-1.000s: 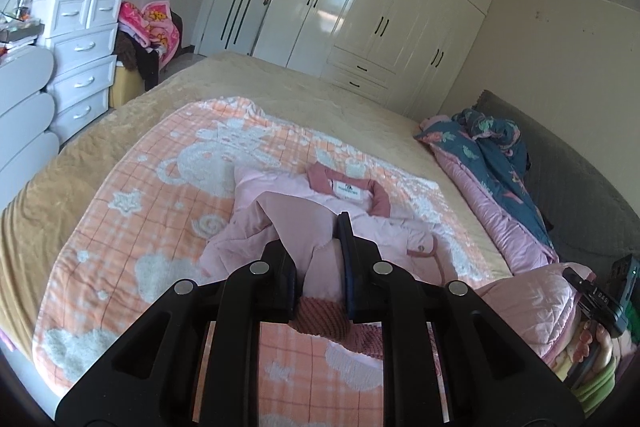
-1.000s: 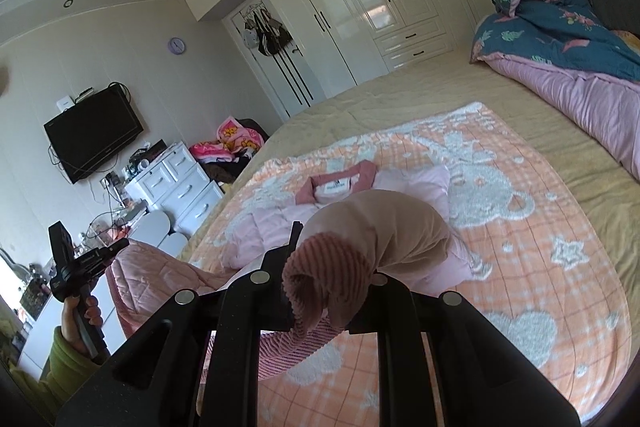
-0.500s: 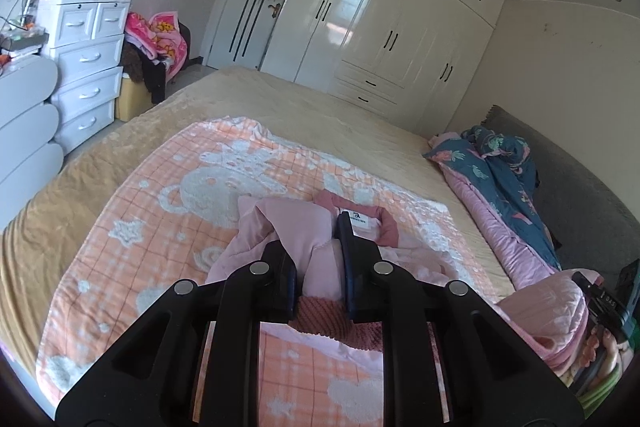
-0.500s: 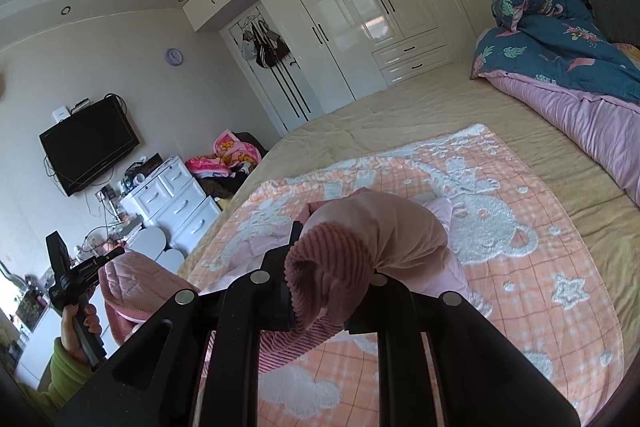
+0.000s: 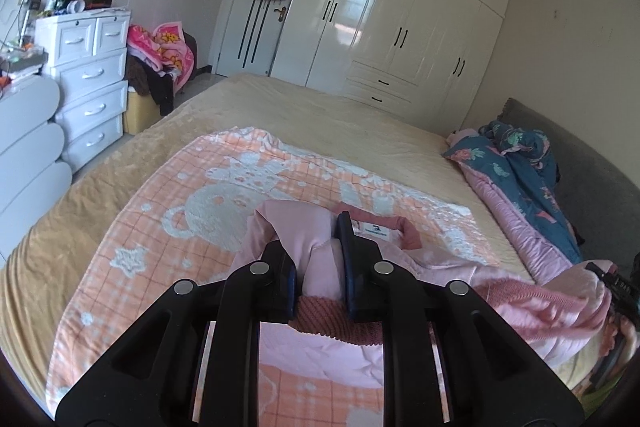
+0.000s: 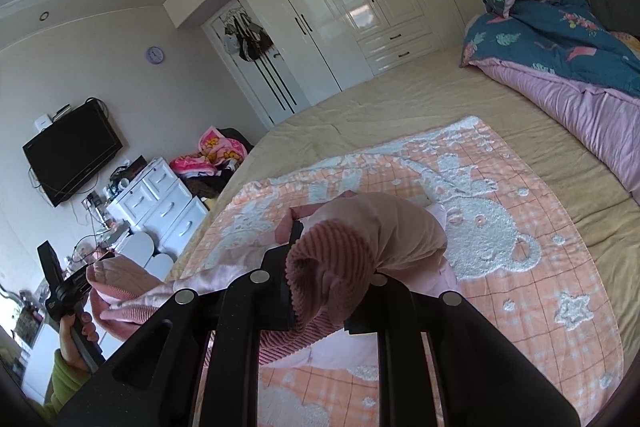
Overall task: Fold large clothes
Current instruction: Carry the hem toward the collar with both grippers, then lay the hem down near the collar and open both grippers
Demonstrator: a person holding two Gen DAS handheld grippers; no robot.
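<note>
Item: pink jacket [image 5: 404, 255], padded, darker ribbed collar and hem, lay lower centre of both views on the orange checked blanket [image 5: 168, 211] spread over the tan bed [image 5: 328, 123]

Left gripper [image 5: 318, 267]: jaws clenched on a fold of the pink cloth, ribbed hem bunched just below the pads, lower centre of the left view

Right gripper [image 6: 320, 279]: jaws clenched on a ribbed edge, a rounded hump of cloth draped over the fingers, lower centre of the right view

Governing relation: collar with white label [image 5: 378, 231] lay just beyond the left jaws, toward the upper part of the frame; the garment's long axis ran from the jaws away toward the wardrobe [image 5: 400, 27]. Both held edges sat over the jacket body, collar close ahead. Judged: lower edge being carried up to the collar; the left gripper looked the nearer to it

Elsewhere: rolled blue and pink quilt [image 6: 560, 39] at right; white drawers [image 5: 88, 87] at left; a hand [image 6: 76, 335] held the other gripper's handle, lower left of the right view
</note>
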